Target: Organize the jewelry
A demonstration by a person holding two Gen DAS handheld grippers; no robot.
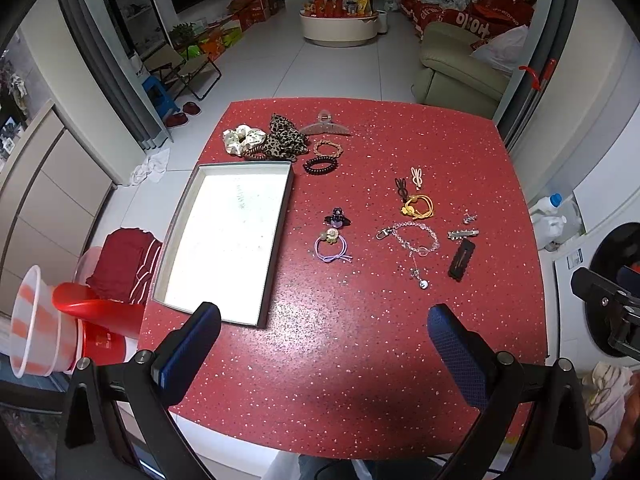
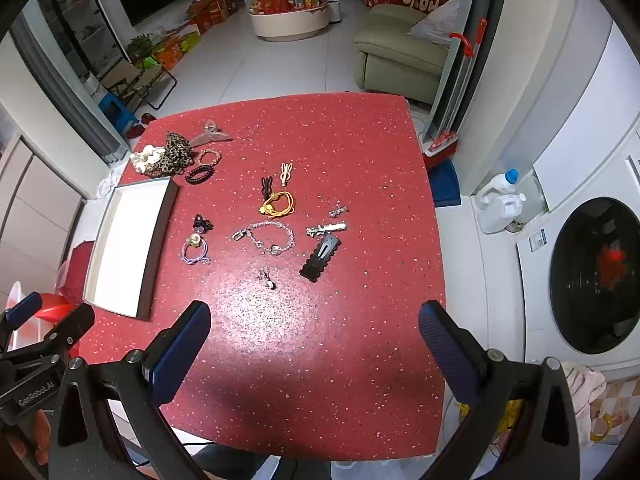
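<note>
In the left wrist view, the left gripper point(image 1: 324, 336) is held above the near part of the red speckled worktop point(image 1: 340, 380), its blue-padded jaws spread wide with nothing between them. A shallow white-lined box point(image 1: 224, 240) is seen lying open on the left side of the worktop. Beyond its far end, scrunchies point(image 1: 264, 142) and a clear claw clip point(image 1: 324, 126) are gathered, and a purple hair tie point(image 1: 332, 248), a beaded bracelet point(image 1: 412, 236) and a black snap clip point(image 1: 462, 259) are scattered to the right of the box, apart from one another. In the right wrist view, the right gripper point(image 2: 314, 334) is likewise held wide and empty over the worktop's near part. The box point(image 2: 128, 248) is seen at the left, the bracelet point(image 2: 270, 236) near the middle, and the snap clip point(image 2: 322, 258) just to its right.
</note>
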